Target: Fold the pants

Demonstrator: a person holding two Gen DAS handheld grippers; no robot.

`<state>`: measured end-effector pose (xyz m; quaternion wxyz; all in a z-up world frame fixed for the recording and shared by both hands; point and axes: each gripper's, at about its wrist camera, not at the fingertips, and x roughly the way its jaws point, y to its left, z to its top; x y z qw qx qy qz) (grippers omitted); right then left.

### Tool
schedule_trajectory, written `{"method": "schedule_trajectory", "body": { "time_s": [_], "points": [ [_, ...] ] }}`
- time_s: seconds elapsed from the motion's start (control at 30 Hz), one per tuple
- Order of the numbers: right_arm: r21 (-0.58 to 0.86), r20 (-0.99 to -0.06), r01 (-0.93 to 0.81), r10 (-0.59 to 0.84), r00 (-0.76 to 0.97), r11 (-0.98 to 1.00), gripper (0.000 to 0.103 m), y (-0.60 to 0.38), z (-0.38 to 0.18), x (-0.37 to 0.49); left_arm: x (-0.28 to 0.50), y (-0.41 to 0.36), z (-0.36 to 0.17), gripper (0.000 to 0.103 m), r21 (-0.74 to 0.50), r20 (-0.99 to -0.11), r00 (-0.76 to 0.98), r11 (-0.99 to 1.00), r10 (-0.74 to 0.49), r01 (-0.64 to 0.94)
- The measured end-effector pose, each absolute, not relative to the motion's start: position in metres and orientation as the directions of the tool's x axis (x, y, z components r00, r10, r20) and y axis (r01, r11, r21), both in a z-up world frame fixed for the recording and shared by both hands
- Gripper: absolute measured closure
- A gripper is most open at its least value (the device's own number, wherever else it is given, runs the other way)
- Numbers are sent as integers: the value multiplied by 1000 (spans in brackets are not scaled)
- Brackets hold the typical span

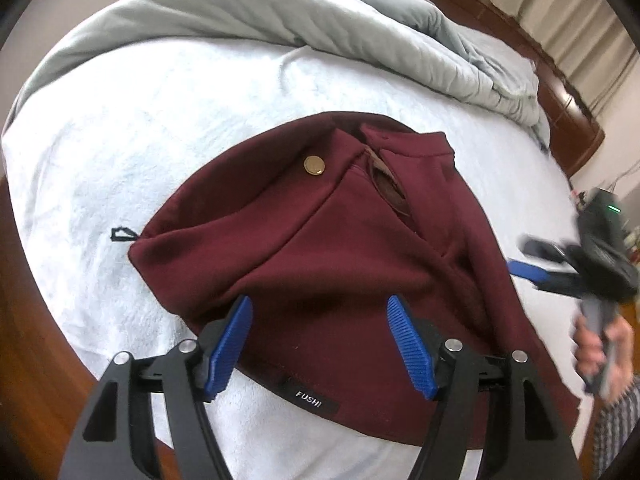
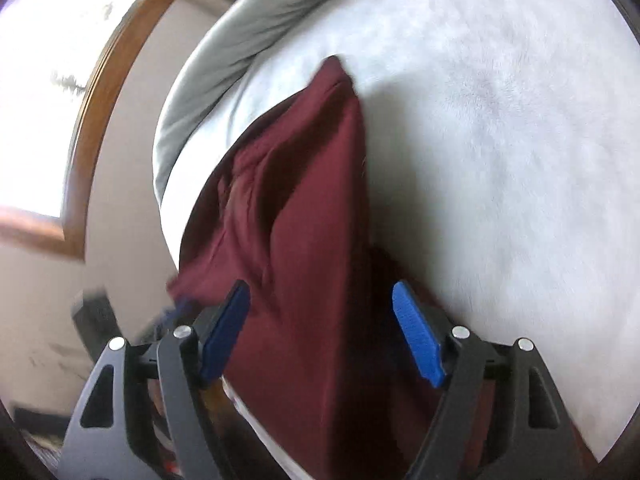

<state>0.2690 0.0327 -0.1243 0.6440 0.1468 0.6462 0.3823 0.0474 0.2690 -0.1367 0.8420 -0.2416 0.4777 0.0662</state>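
Observation:
Dark red pants [image 1: 320,248] lie on a pale blue fleece bed cover [image 1: 140,140], waist end up, with a brass button [image 1: 313,166], an open fly and a black "FUSHI" label near the close edge. My left gripper [image 1: 320,320] is open and empty, its blue pads just above the near part of the pants. My right gripper [image 2: 320,308] is open, hovering over the pants [image 2: 304,240] with cloth between the pads but not clamped; that view is blurred. The right gripper [image 1: 536,264] also shows at the right edge of the left wrist view, blurred.
A rumpled grey duvet [image 1: 360,40] is bunched along the far side of the bed. A dark wooden headboard [image 1: 560,92] stands at the far right. A window with a wooden frame [image 2: 80,140] is beside the bed. The person's hand [image 1: 600,344] holds the right gripper.

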Motion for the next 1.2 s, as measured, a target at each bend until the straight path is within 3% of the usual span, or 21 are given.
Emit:
{"method": "schedule_trajectory", "body": {
  "time_s": [0.13,0.17,0.27,0.37,0.57,0.6,0.7,0.8,0.93,0.97,1.03,1.07,1.13,1.17,1.2],
  "points": [
    [731,-682,-192,710,-176,655,29,48,-157,298,42,275,-133,32,-363,-826,549,868,-131,-339],
    [743,-669,-173,720,-182,647,40,53,-164,296,39,276,-132,32,-370,-823,551,864,-134,-342],
    [778,-628,-163,764,-147,607,91,54,-163,296,33,283,-127,32,-370,-821,557,858,-123,-356],
    [778,-608,-266,790,-85,570,91,61,-135,286,32,287,-130,32,-371,-829,545,852,-125,-369],
    [766,-525,-517,836,-161,381,85,96,-76,224,23,296,-121,31,-421,-814,564,811,-139,-407],
    [764,-522,-537,831,-190,358,84,103,-74,212,19,298,-120,26,-428,-812,568,802,-138,-417],
    [741,-551,-595,787,-277,309,80,121,-83,171,6,302,-116,23,-526,-761,613,756,-213,-389],
    [717,-625,-591,716,-311,369,77,134,-114,149,-4,311,-131,18,-673,-687,644,628,-336,-390],
    [760,-602,-510,733,-317,404,76,122,-133,146,-10,318,-158,18,-734,-656,656,519,-373,-439],
    [769,-592,-496,742,-315,403,73,116,-131,147,-10,318,-164,18,-737,-656,655,503,-376,-450],
    [797,-556,-463,769,-314,388,43,99,-121,150,-7,316,-169,18,-742,-651,661,498,-373,-450],
    [808,-539,-455,783,-311,375,13,91,-115,149,-5,315,-169,18,-738,-653,663,505,-367,-447],
    [819,-507,-455,811,-291,349,16,61,-101,144,5,312,-167,19,-692,-691,647,553,-322,-464],
    [820,-499,-458,820,-280,343,24,49,-97,142,9,312,-166,21,-677,-703,642,565,-306,-472],
    [819,-498,-456,826,-263,348,26,38,-92,142,15,313,-164,28,-643,-728,628,591,-273,-488]
  ]
}}
